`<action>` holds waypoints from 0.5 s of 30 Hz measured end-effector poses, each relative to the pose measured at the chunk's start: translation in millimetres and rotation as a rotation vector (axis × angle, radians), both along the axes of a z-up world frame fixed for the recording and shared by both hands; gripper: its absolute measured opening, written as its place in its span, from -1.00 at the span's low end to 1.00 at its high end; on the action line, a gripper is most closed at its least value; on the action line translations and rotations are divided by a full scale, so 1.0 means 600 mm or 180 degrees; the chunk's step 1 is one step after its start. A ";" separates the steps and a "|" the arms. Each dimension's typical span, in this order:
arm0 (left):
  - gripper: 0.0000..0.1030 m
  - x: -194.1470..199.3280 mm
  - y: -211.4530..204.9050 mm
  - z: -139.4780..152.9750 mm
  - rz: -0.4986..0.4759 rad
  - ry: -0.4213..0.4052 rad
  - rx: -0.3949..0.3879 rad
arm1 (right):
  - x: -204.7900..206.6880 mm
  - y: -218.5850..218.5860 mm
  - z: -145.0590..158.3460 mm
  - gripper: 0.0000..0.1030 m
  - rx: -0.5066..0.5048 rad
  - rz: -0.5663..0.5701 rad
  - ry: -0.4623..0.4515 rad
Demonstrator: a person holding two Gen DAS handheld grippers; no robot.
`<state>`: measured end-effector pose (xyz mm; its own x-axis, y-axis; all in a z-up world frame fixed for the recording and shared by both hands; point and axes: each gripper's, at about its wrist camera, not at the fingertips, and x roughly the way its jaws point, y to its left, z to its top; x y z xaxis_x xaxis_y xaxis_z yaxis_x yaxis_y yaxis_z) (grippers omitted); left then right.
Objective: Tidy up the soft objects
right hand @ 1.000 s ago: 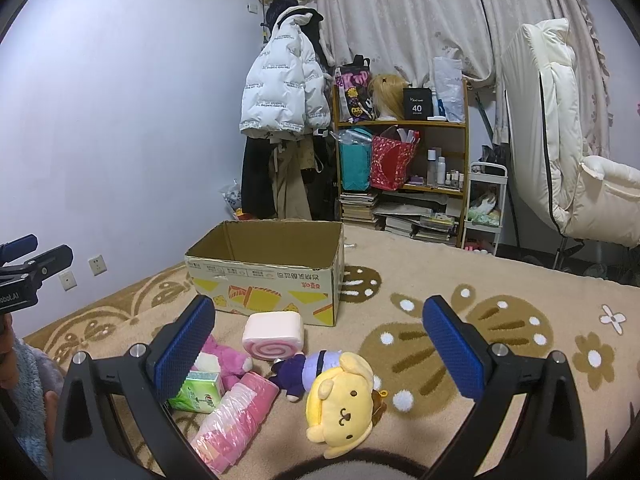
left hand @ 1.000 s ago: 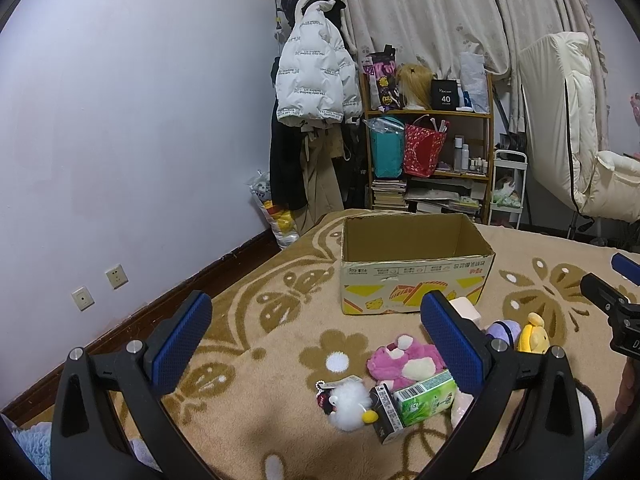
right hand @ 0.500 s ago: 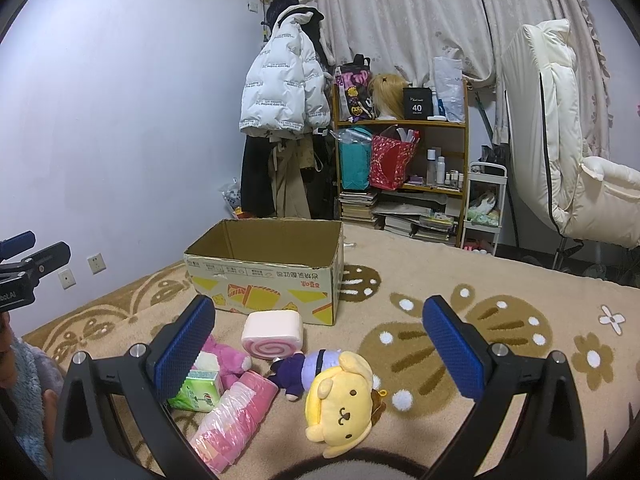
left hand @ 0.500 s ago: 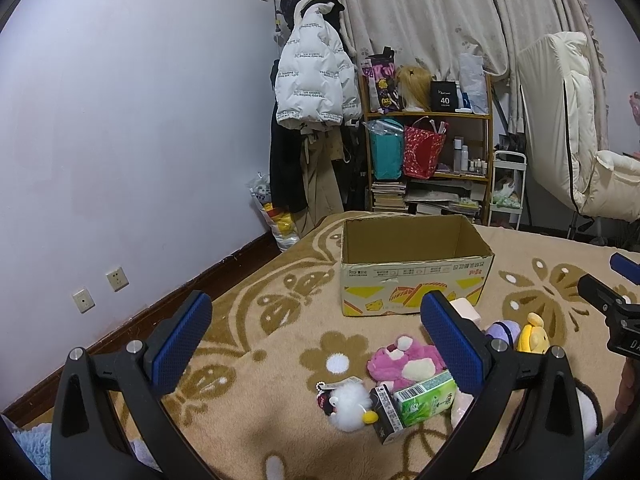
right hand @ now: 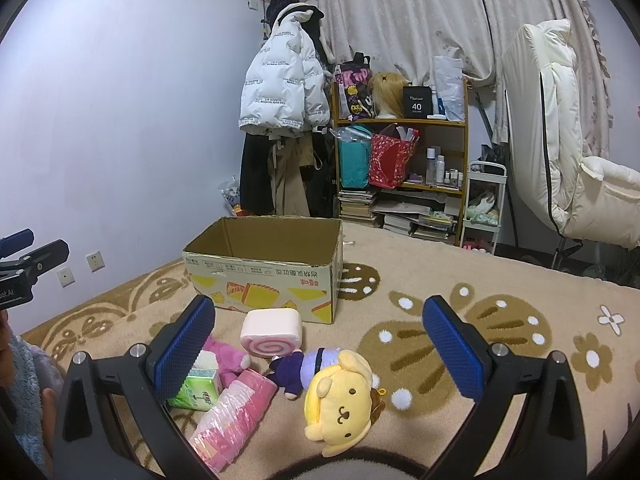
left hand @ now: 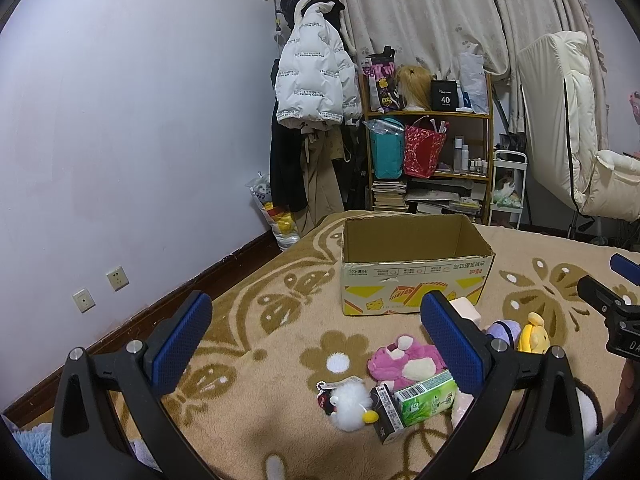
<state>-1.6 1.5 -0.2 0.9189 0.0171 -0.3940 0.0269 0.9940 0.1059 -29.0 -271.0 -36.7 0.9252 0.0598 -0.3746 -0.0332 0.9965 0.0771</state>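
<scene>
From the left wrist view, the left gripper (left hand: 316,334) hangs above the rug (left hand: 256,344) with its jaws spread wide and nothing between them. The cardboard box (left hand: 416,270) stands open-topped beyond the jaws, toward the right finger. The soft things lie lower right: a white fluffy toy (left hand: 350,400) just beside a green tissue pack (left hand: 426,398), with a pink plush (left hand: 404,362) behind them, partly hidden by the right finger (the yellow plush (left hand: 534,330) peeks out past that finger).

From the right wrist view, the right gripper (right hand: 318,346) is likewise wide open and holds nothing. The yellow plush (right hand: 342,402) lies on the rug low between the jaws, touching a purple doll (right hand: 304,364). The pink swirl cushion (right hand: 272,334) sits just in front of the cardboard box (right hand: 268,268). The green tissue pack (right hand: 198,390) and a pink wrapped pack (right hand: 232,420) lie by the left finger.
</scene>
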 end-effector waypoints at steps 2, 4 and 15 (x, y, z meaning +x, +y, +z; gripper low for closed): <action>1.00 0.000 0.000 0.000 -0.0001 -0.0002 0.0002 | -0.001 0.001 0.001 1.00 -0.0003 -0.0003 -0.0003; 1.00 -0.001 0.001 0.000 0.0003 -0.0006 -0.0006 | 0.000 0.001 0.000 1.00 -0.0001 -0.0004 -0.0002; 1.00 0.008 0.000 -0.002 0.0009 0.0077 -0.0010 | -0.007 -0.017 -0.015 1.00 0.0034 -0.0013 0.0029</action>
<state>2.9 1.6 -1.7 0.9090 0.0183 -0.4163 0.0267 0.9944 0.1020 -33.1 -281.4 -45.7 0.9220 0.0601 -0.3824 -0.0284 0.9957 0.0881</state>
